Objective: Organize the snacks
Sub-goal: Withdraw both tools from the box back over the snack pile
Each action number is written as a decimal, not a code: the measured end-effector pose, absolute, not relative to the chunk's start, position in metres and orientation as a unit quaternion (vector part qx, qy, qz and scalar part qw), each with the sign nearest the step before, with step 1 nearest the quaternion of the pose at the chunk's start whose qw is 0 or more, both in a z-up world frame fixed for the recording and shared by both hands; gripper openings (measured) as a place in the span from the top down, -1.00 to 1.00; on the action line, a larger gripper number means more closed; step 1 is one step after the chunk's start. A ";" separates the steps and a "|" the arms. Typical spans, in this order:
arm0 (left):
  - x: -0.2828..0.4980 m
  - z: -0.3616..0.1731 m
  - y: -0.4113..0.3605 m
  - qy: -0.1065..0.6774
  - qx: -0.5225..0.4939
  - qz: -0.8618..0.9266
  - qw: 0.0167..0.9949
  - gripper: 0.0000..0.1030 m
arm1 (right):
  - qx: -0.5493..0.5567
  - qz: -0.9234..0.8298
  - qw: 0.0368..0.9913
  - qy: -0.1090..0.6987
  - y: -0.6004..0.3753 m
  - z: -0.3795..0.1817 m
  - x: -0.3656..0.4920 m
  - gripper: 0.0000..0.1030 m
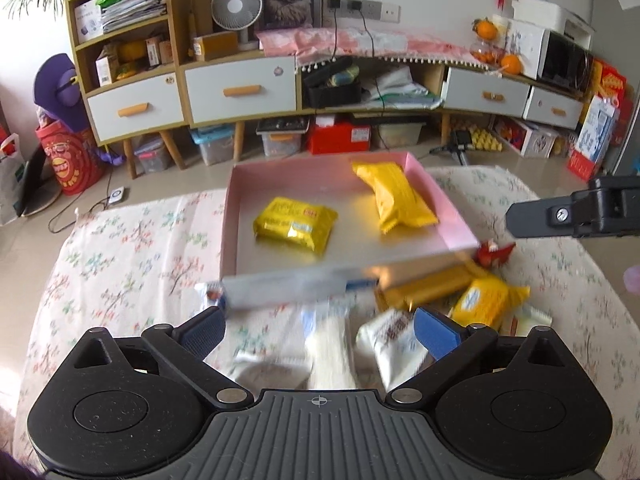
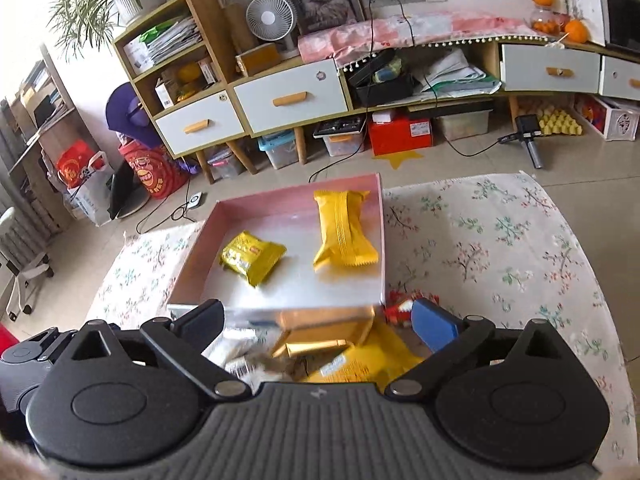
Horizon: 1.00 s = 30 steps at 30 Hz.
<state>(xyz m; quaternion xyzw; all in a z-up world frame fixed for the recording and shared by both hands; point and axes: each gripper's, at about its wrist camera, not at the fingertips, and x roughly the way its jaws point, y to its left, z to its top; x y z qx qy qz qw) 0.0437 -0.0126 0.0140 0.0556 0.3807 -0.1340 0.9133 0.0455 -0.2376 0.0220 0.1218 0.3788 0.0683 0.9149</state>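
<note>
A pink shallow box (image 1: 448, 210) (image 2: 192, 264) sits on the flowered cloth and holds two yellow snack packs: a flat one (image 1: 295, 227) (image 2: 253, 257) on the left and a longer one (image 1: 398, 196) (image 2: 344, 230) on the right. In front of the box lies a pile of loose snacks: white packs (image 1: 394, 346), a gold bar (image 1: 428, 286) (image 2: 316, 346), a yellow pack (image 1: 486, 300) (image 2: 360, 366) and a small red pack (image 1: 494, 254) (image 2: 402, 304). My left gripper (image 1: 318, 330) hangs open over the white packs. My right gripper (image 2: 318, 322) is open above the gold bar, nothing between its fingers.
The table wears a flowered cloth (image 1: 120, 264) (image 2: 500, 248). Beyond it, a low cabinet with white drawers (image 1: 240, 90) (image 2: 290, 100) stands against the wall, storage boxes beneath. The other gripper's black body shows at the right edge in the left wrist view (image 1: 576, 212).
</note>
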 end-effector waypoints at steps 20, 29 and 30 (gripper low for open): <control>-0.001 -0.034 0.042 0.373 0.047 -0.179 0.909 -0.97 | -0.006 0.163 0.914 0.372 -0.239 -0.019 -0.018 -0.99; 0.000 -0.059 0.055 0.387 0.055 -0.196 0.899 -0.97 | -0.021 0.200 0.902 0.382 -0.252 -0.037 -0.035 -0.99; 0.000 -0.062 0.051 0.385 0.072 -0.200 0.898 -0.97 | -0.026 0.207 0.899 0.386 -0.251 -0.040 -0.037 -0.99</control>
